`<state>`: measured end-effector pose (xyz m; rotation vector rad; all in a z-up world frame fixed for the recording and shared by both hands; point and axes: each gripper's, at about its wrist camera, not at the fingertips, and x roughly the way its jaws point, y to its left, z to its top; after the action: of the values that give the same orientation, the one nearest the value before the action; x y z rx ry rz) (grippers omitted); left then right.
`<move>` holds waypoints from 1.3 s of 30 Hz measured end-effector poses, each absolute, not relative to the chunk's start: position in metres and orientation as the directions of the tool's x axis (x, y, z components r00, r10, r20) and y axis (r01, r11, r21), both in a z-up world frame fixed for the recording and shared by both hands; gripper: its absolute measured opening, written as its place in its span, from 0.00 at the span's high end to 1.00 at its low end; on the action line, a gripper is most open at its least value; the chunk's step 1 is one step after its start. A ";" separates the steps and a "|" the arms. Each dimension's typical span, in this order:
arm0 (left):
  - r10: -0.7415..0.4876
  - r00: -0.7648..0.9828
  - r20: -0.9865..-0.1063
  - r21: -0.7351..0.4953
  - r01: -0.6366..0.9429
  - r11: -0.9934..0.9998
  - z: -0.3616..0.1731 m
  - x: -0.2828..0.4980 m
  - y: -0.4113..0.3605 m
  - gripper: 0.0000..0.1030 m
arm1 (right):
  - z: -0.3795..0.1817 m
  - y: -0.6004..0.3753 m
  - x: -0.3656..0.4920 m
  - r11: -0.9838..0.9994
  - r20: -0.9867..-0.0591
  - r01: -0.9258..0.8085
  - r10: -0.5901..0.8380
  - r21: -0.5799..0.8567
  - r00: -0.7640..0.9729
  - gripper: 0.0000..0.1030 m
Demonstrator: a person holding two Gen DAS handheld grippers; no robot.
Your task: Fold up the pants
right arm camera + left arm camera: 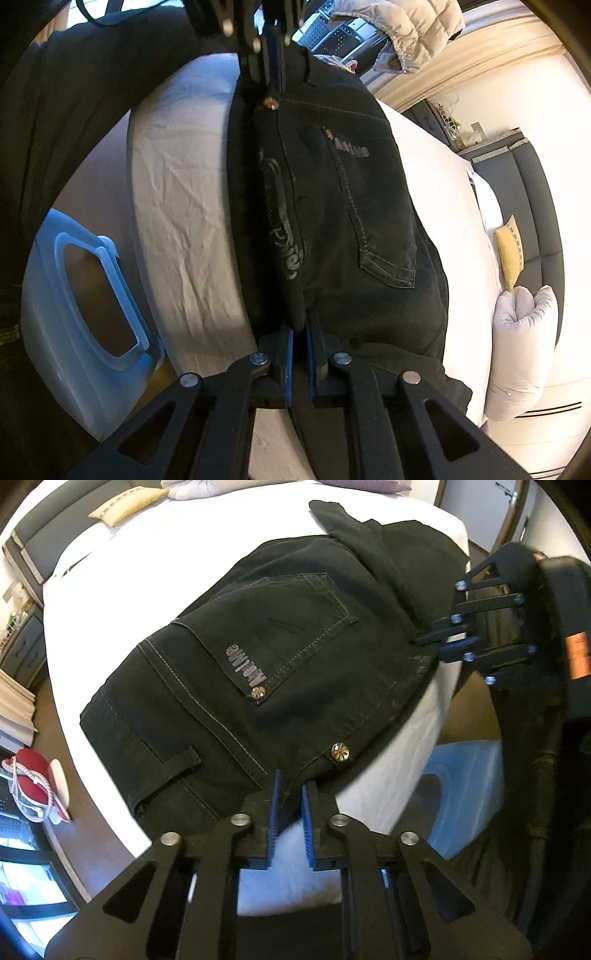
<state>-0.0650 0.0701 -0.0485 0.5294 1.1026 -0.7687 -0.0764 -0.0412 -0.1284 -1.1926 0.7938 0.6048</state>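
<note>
Black jeans [258, 657] lie folded on the white bed [110, 635], back pocket with a lettered patch facing up, one edge hanging over the mattress side. My left gripper [291, 797] is shut on the jeans' waist edge near a brass rivet [340, 752]. My right gripper [300, 332] is shut on the opposite edge of the jeans [332, 206]. Each gripper shows in the other's view: the right one [439, 642] at the far edge, the left one [271, 70] at the top.
A translucent blue plastic bin [81, 295] stands on the floor beside the bed. Pillows [521, 350] and a yellow cushion [129, 502] lie at the bed's head. A red bag [33, 775] sits left of the bed. A puffy jacket [406, 26] hangs behind.
</note>
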 end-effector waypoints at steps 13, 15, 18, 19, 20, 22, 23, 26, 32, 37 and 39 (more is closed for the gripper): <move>-0.411 0.332 -0.849 -0.054 0.719 0.693 0.000 -0.044 0.036 0.86 | -0.136 -0.039 -0.073 0.355 -0.807 -0.753 -0.008 -0.554 0.590 0.89; -0.445 0.307 -0.842 -0.111 0.707 0.698 -0.013 -0.037 0.016 0.86 | -0.134 -0.042 -0.074 0.396 -0.811 -0.745 0.002 -0.537 0.586 0.89; -0.393 0.235 -0.889 -0.143 0.674 0.725 -0.061 -0.029 -0.012 0.86 | -0.129 -0.048 -0.071 0.466 -0.815 -0.727 0.022 -0.504 0.579 0.86; -0.375 0.237 -0.896 -0.130 0.669 0.732 -0.072 -0.030 -0.016 0.86 | -0.128 -0.050 -0.070 0.484 -0.816 -0.721 0.023 -0.496 0.577 0.83; -0.399 0.259 -0.880 -0.142 0.656 0.741 -0.074 -0.031 -0.013 0.86 | -0.125 -0.053 -0.069 0.510 -0.824 -0.717 0.027 -0.476 0.566 0.80; -0.433 0.241 -0.869 -0.209 0.615 0.761 -0.074 -0.026 -0.006 0.86 | -0.111 -0.070 -0.065 0.612 -0.850 -0.701 0.086 -0.367 0.520 0.53; -0.436 0.230 -0.870 -0.223 0.605 0.765 -0.073 -0.024 -0.005 0.86 | -0.103 -0.081 -0.063 0.660 -0.858 -0.689 0.129 -0.300 0.498 0.38; -0.413 0.230 -0.881 -0.202 0.606 0.769 -0.075 -0.022 -0.011 0.86 | -0.069 -0.147 -0.032 0.848 -0.832 -0.529 0.287 -0.010 0.475 0.37; -0.425 0.195 -0.884 -0.254 0.561 0.787 -0.082 -0.012 -0.018 0.86 | -0.022 -0.328 0.058 0.870 -0.622 -0.057 0.395 0.489 0.676 0.38; -0.431 0.184 -0.883 -0.280 0.531 0.800 -0.085 -0.012 -0.013 0.86 | -0.058 -0.445 0.121 0.618 -0.558 0.258 0.358 0.742 0.749 0.38; -0.431 0.180 -0.884 -0.287 0.520 0.804 -0.086 -0.012 -0.008 0.86 | -0.080 -0.465 0.138 0.532 -0.562 0.329 0.364 0.780 0.742 0.38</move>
<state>-0.0117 -0.0079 -0.0860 0.0864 1.2165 -0.6735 0.1383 -0.4653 -0.0803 1.0374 0.7697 0.0239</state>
